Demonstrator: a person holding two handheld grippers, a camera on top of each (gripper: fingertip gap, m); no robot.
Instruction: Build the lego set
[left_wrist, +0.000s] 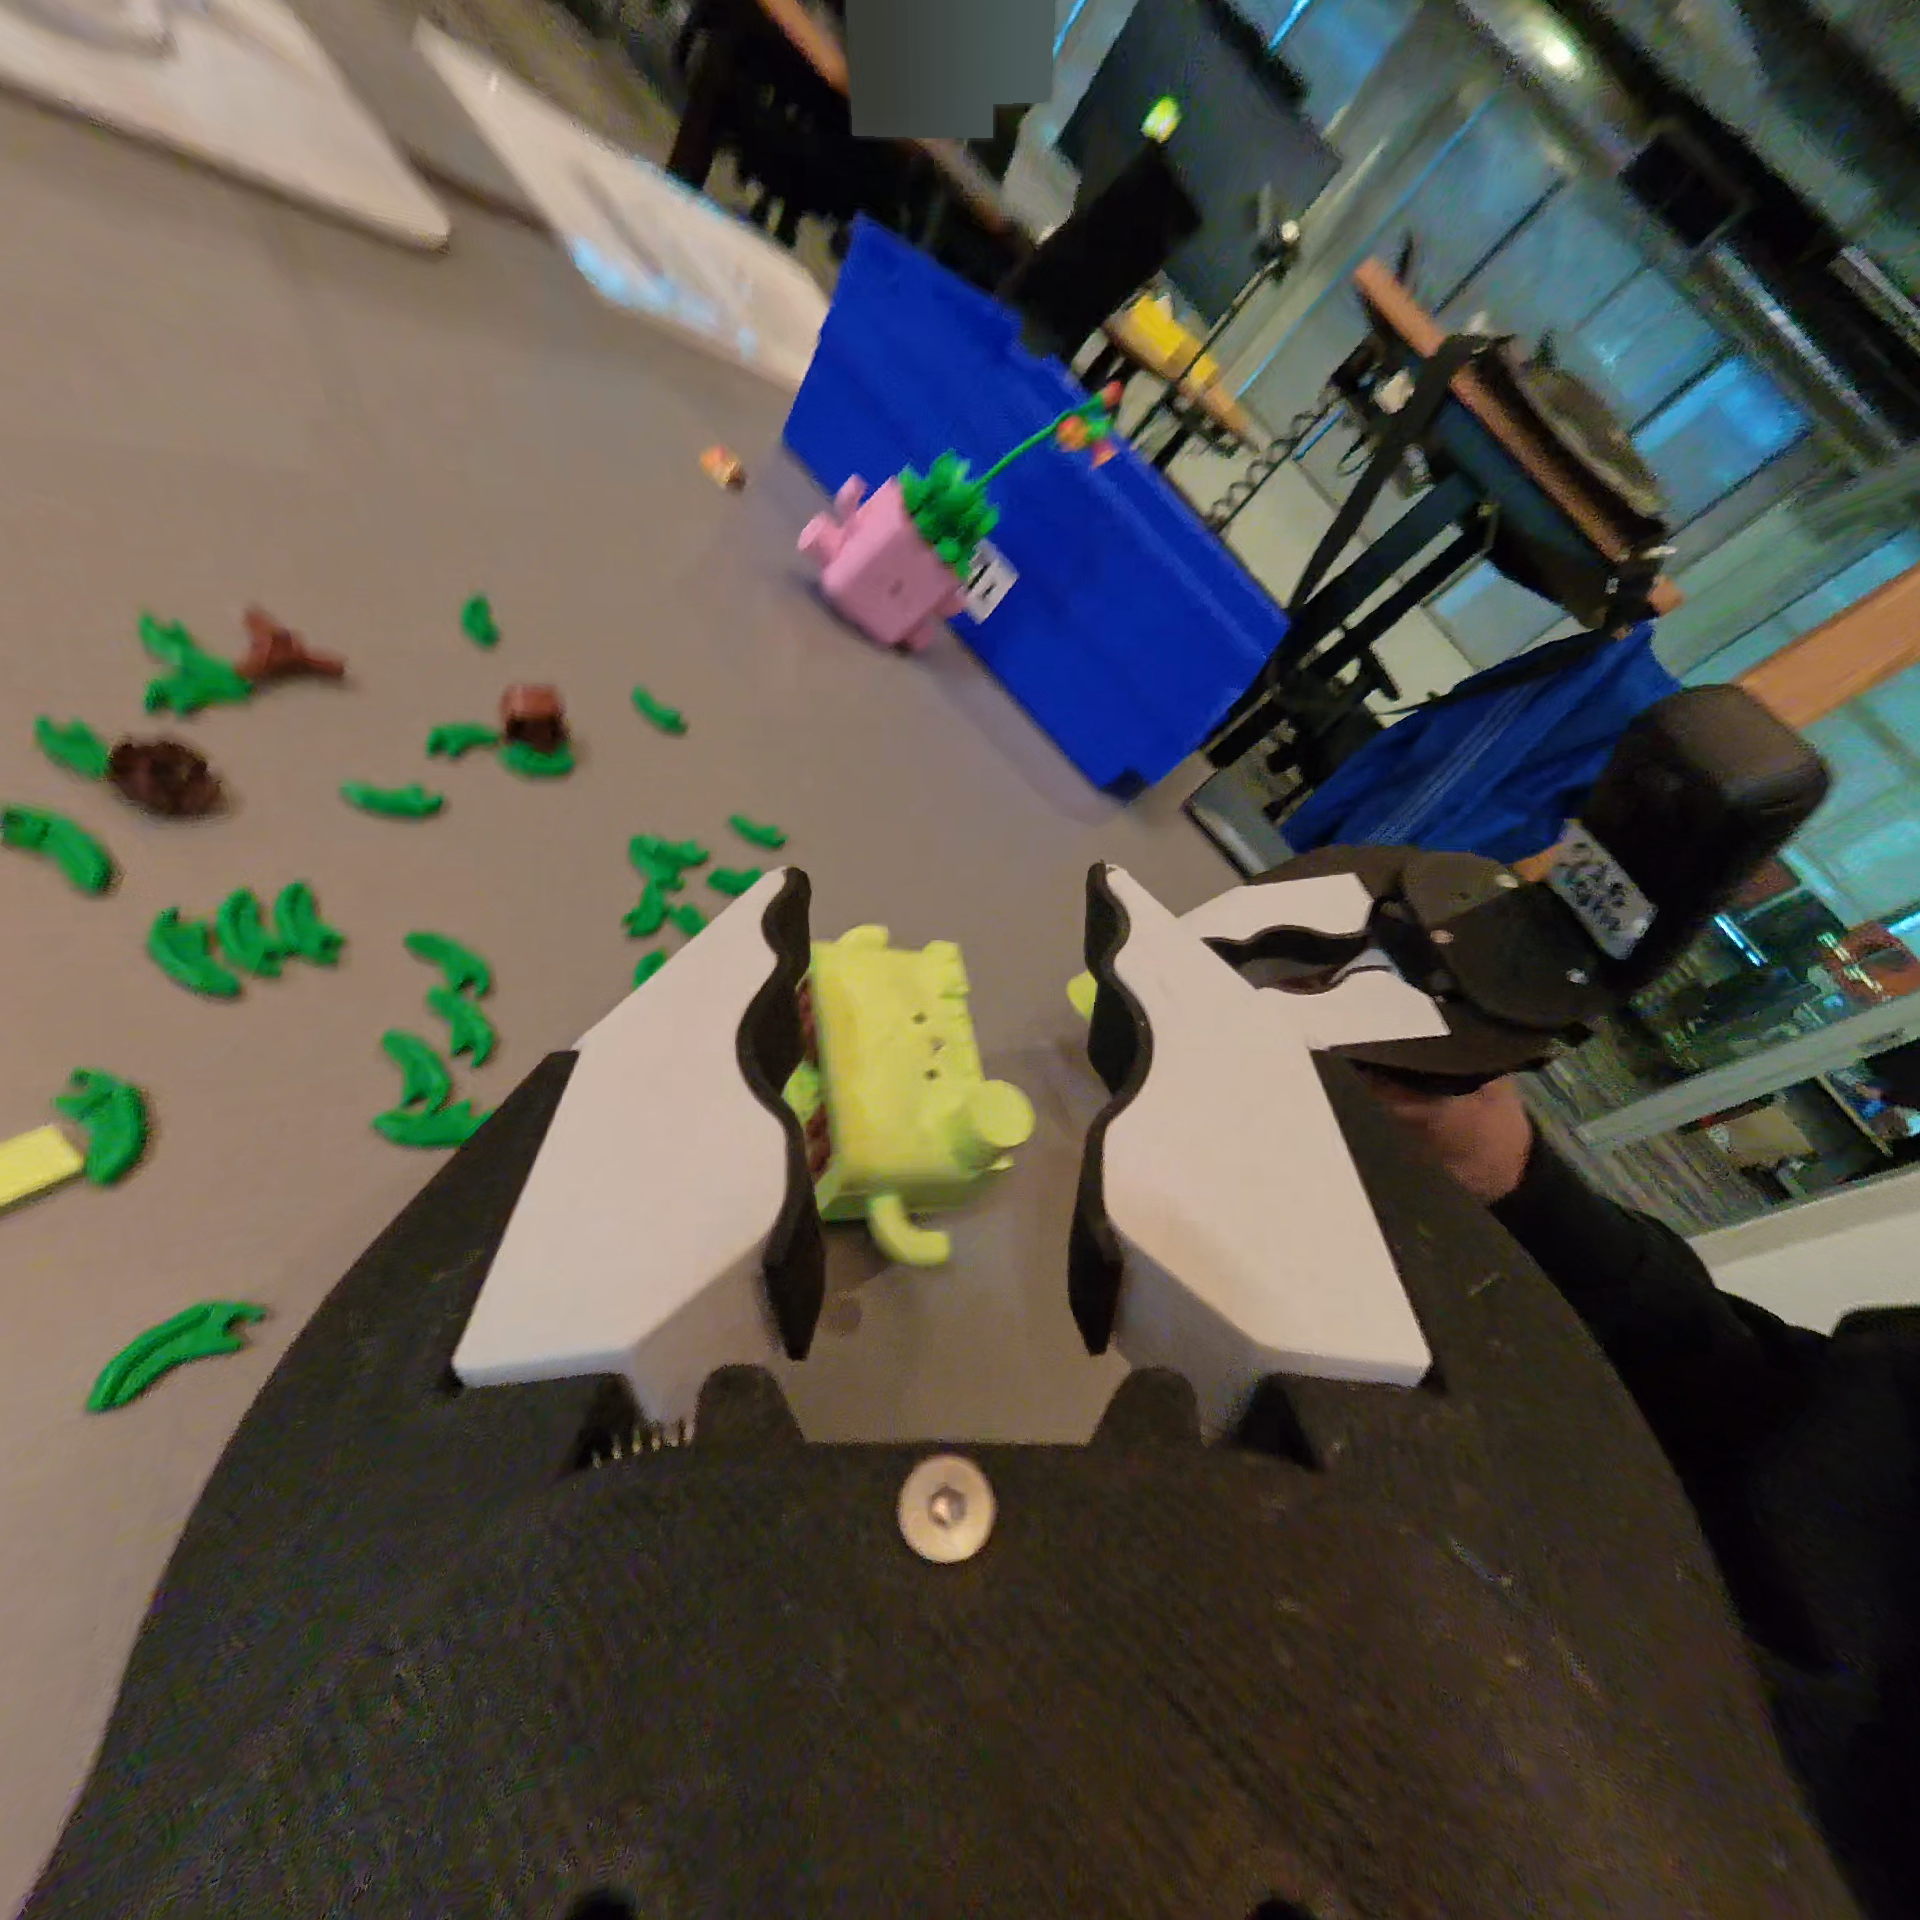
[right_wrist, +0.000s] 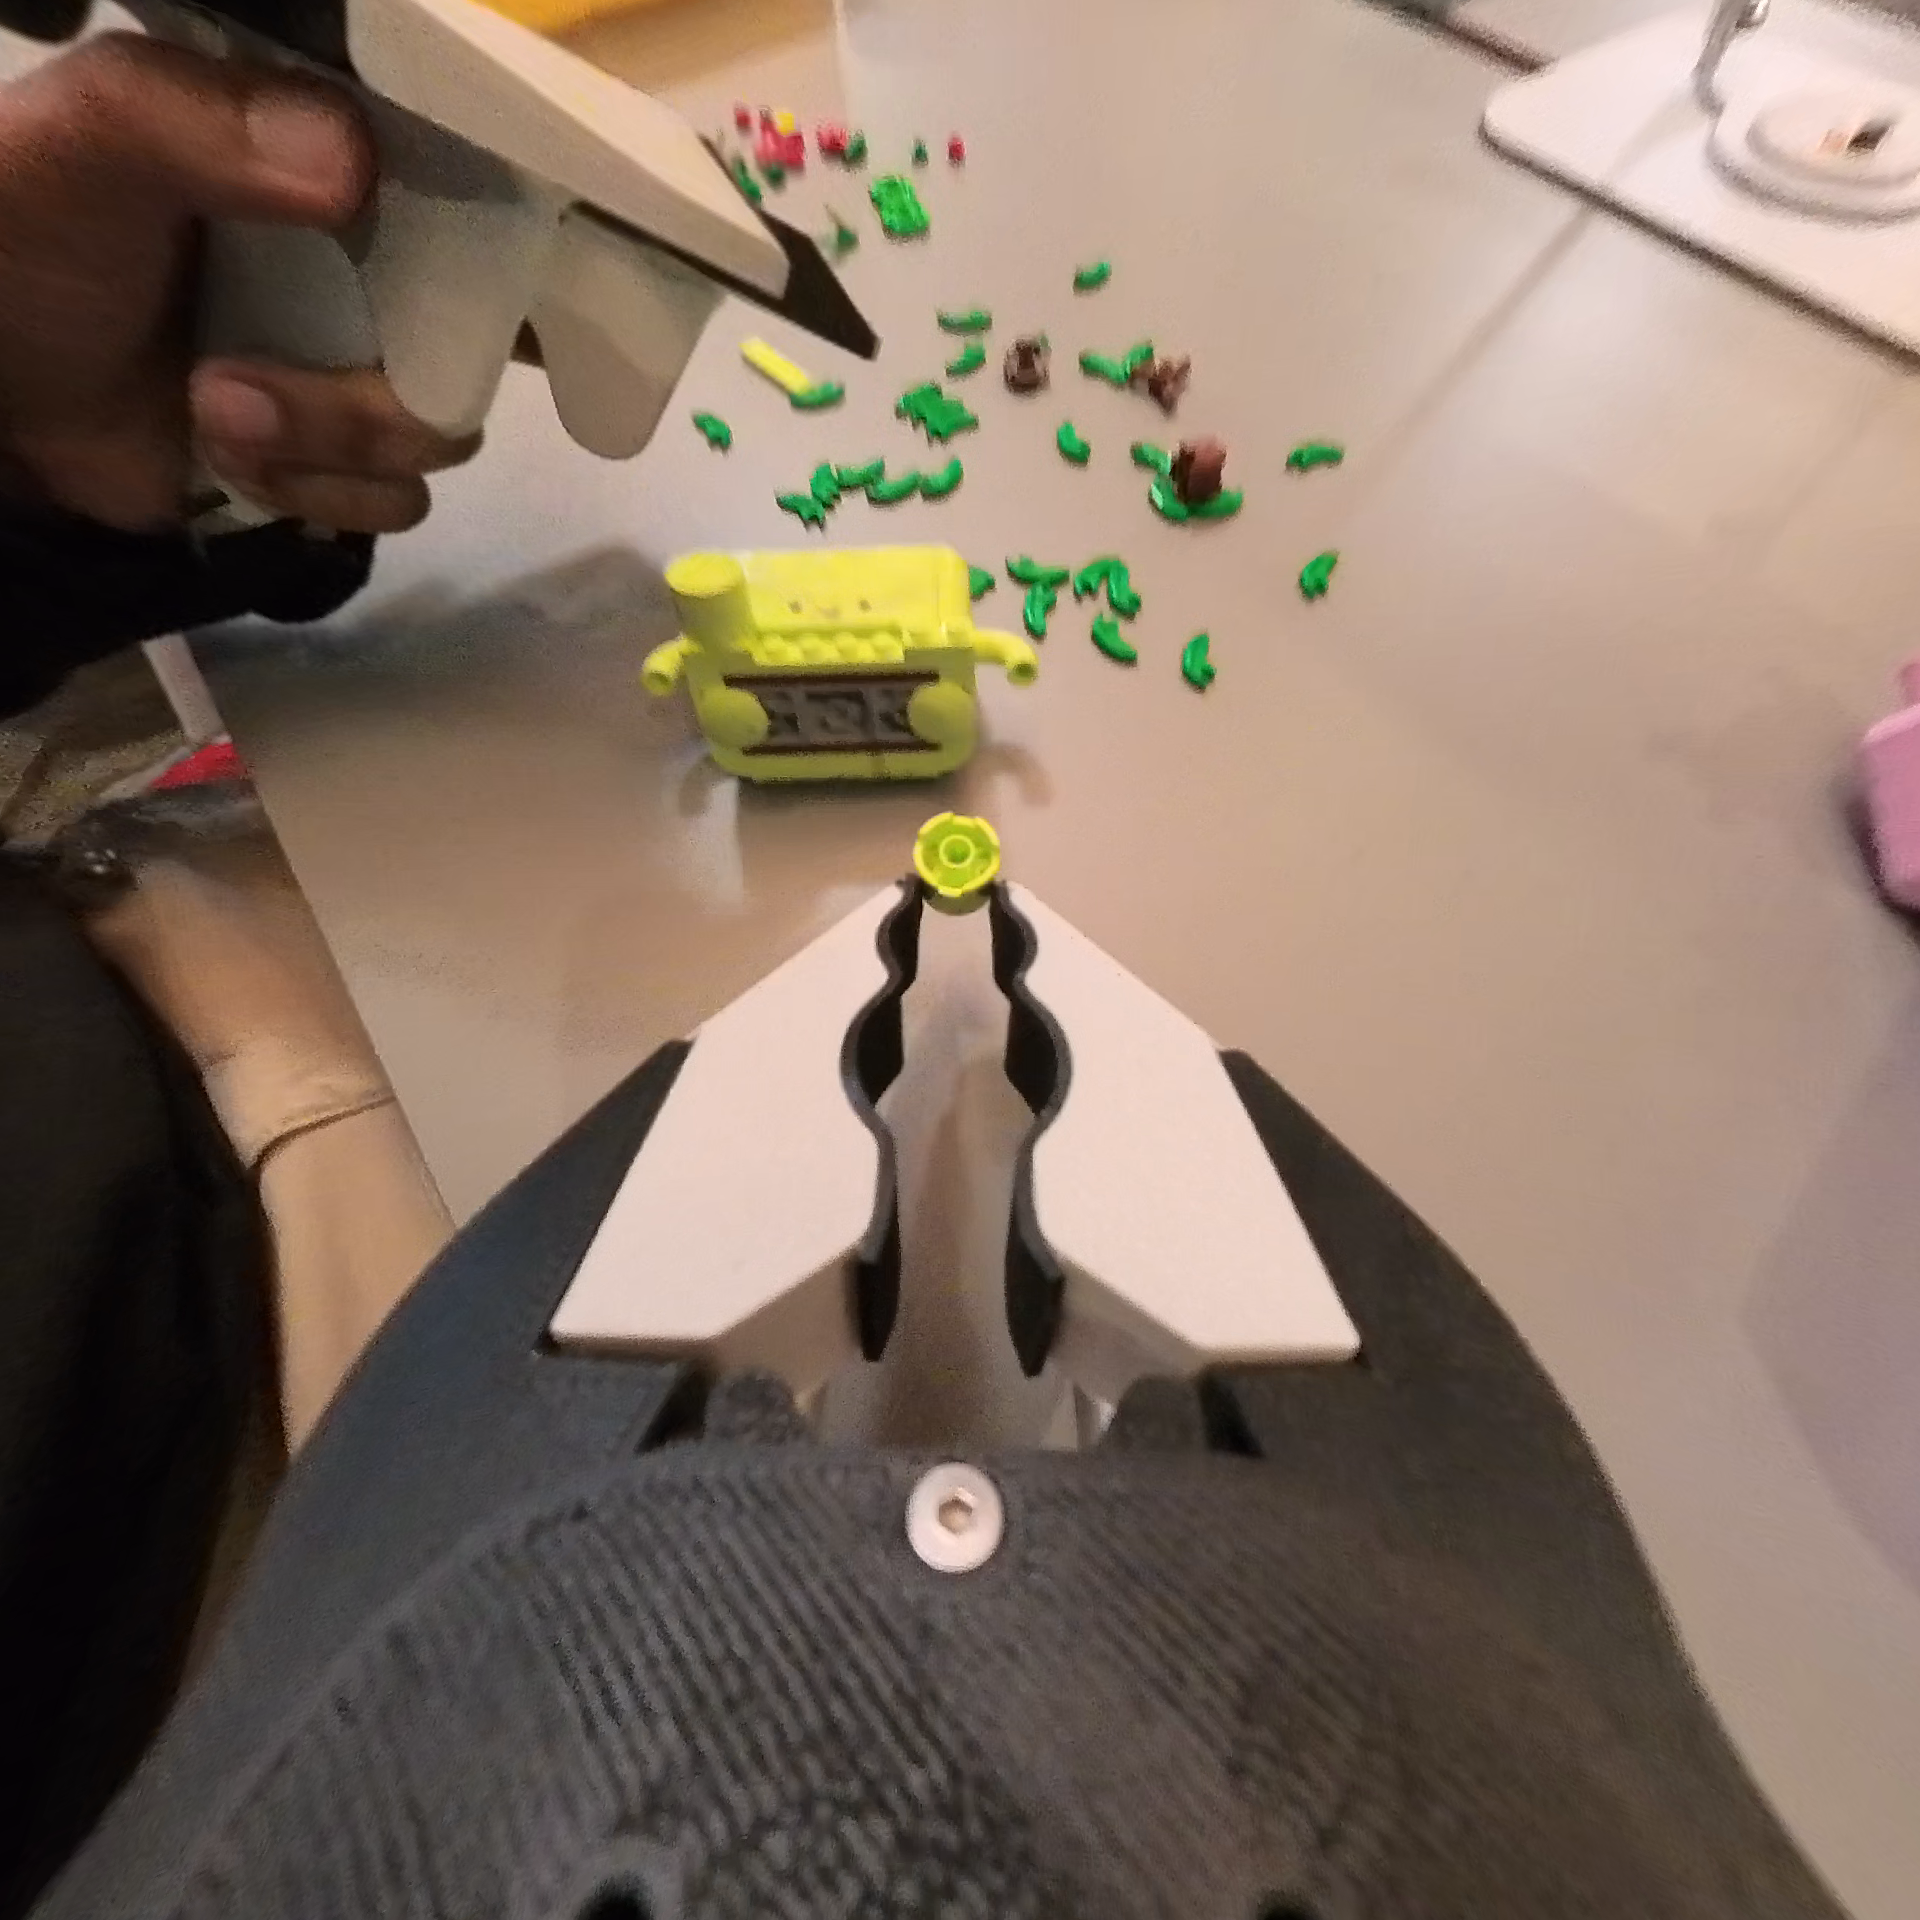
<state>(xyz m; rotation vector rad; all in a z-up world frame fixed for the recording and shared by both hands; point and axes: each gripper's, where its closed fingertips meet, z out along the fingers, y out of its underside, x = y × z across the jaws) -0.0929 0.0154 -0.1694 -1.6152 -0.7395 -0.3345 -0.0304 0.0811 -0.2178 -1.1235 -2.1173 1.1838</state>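
A lime green lego build (right_wrist: 831, 665) lies on the grey table (right_wrist: 1351, 935), a dark grey patterned panel facing the right wrist view. My right gripper (right_wrist: 954, 891) is shut on a small round lime piece (right_wrist: 956, 865) held at its fingertips, a short way in front of the build. My left gripper (left_wrist: 945, 894) is open and empty, hovering above the build (left_wrist: 904, 1070), which shows between its fingers. The left gripper (right_wrist: 810, 301) sits up and to the left in the right wrist view. The right gripper (left_wrist: 1226, 951) also shows to the right in the left wrist view.
Several green leaf pieces (left_wrist: 239, 935) and brown pieces (left_wrist: 166, 774) are scattered on the table. A pink build with a green plant (left_wrist: 883, 561) stands by a blue bin (left_wrist: 1039, 540). Red pieces (right_wrist: 790, 140) lie farther back. A white tray (right_wrist: 1714, 156) sits at the far right. Across from one pair of fingers to the other is roughly 11 centimeters.
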